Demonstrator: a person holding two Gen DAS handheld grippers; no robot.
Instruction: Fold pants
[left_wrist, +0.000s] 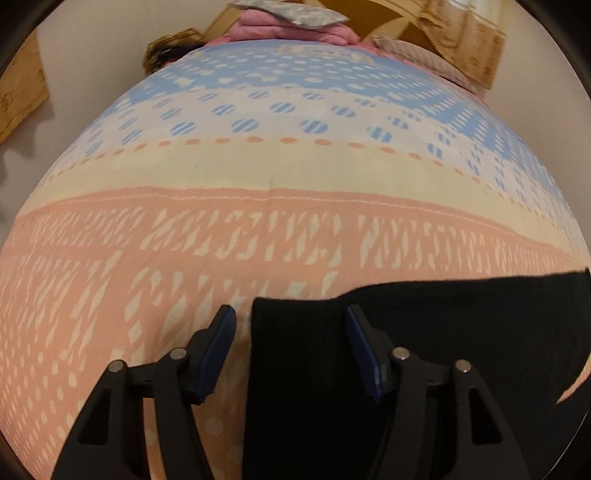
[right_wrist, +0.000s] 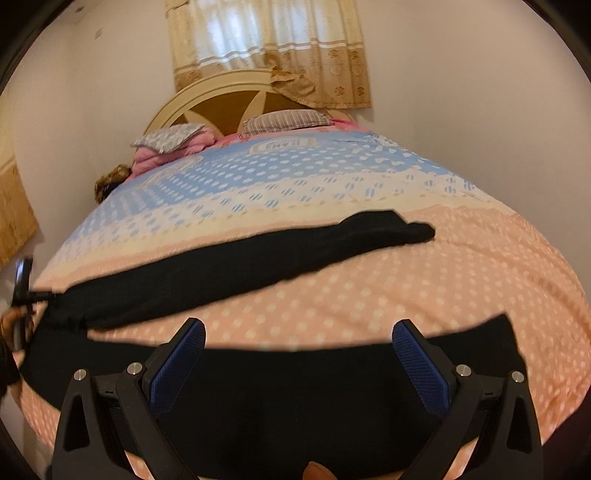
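Observation:
Black pants (right_wrist: 229, 266) lie spread on the patterned bedspread (right_wrist: 406, 280). One leg runs from the left edge up toward the right, and another broad part (right_wrist: 295, 406) crosses the near edge of the bed. My right gripper (right_wrist: 299, 328) stands wide open above that near part, its blue pads (right_wrist: 177, 365) touching nothing. In the left wrist view a squared end of the pants (left_wrist: 424, 332) lies flat, its left edge between the fingers of my left gripper (left_wrist: 290, 314). Those jaws are half apart; the left pad (left_wrist: 218, 354) is clear of the cloth.
The bed fills both views, peach near me, cream and blue farther off. Pillows (right_wrist: 284, 120) and a pink blanket (right_wrist: 166, 153) lie by the headboard (right_wrist: 229, 107) under a curtained window (right_wrist: 273, 44). A hand with a dark device (right_wrist: 22, 291) shows at the left edge.

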